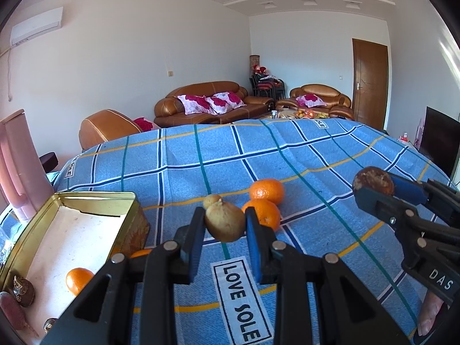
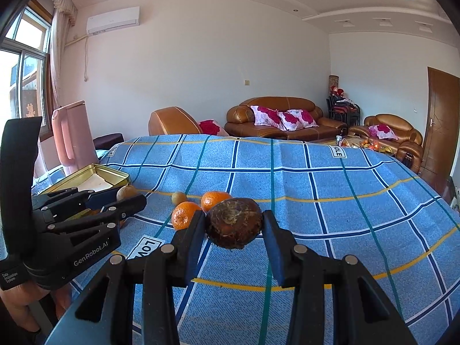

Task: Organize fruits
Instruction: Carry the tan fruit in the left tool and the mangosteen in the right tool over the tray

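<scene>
My left gripper is shut on a tan kiwi-like fruit and holds it above the blue checked cloth. My right gripper is shut on a dark brown rough fruit; it also shows in the left wrist view. Two oranges and a small tan fruit lie on the cloth just beyond the left gripper. A gold tin at the left holds an orange, a brown fruit and a reddish one.
A pink jug stands behind the tin at the table's left edge. Another orange peeks out beside the tin. Brown sofas and a door are far behind the table.
</scene>
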### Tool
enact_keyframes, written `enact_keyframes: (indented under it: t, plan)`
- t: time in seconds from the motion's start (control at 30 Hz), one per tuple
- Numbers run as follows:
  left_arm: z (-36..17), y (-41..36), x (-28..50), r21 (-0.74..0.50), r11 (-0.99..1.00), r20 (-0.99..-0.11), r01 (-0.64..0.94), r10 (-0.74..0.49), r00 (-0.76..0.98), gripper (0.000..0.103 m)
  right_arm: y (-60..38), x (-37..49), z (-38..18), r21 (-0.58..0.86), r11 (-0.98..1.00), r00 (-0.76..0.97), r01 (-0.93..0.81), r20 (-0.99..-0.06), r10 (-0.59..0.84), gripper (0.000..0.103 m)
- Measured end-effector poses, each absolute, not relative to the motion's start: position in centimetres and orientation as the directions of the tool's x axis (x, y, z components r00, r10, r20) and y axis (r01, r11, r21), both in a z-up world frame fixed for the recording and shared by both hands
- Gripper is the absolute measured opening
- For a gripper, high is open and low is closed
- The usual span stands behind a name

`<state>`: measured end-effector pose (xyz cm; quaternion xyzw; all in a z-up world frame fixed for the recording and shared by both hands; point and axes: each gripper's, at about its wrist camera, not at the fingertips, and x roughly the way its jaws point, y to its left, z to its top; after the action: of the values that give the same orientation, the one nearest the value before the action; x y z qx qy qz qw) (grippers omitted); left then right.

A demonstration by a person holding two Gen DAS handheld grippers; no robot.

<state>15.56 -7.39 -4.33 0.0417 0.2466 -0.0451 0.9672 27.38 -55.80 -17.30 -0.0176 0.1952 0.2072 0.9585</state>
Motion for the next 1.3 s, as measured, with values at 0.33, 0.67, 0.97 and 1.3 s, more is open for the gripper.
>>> enact_keyframes:
  t: [0.33, 0.67, 0.97, 1.3]
  plan:
    - [-4.0, -7.6, 14.4, 0.077, 0.992, -0.438, 0.098, -0.055, 0.898, 0.029, -55.8, 26.7, -17.2, 0.032, 0.91, 0.849, -0.413, -0.349, 0.397, 0.042]
    - [-3.8, -7.2, 13.6, 0.065, 0.994, -0.403, 0.084, -0.051, 0.914, 0.029, -55.9, 26.1, -17.0, 0.018, 0.909, 0.858, -0.417, -0.321, 0.4, 0.042]
    - [-3.3, -7.4, 12.2, 0.088, 0.994, -0.346, 0.071, -0.036, 0.937, 0.029, -55.8, 24.9, -16.8, 0.002, 0.899, 0.862, -0.439, -0.28, 0.422, 0.042]
    - [-3.0, -7.5, 11.2, 0.108, 0.992, -0.314, 0.059, -0.022, 0.949, 0.029, -55.7, 24.3, -16.5, -0.006, 0.898, 0.869, -0.441, -0.252, 0.425, 0.042]
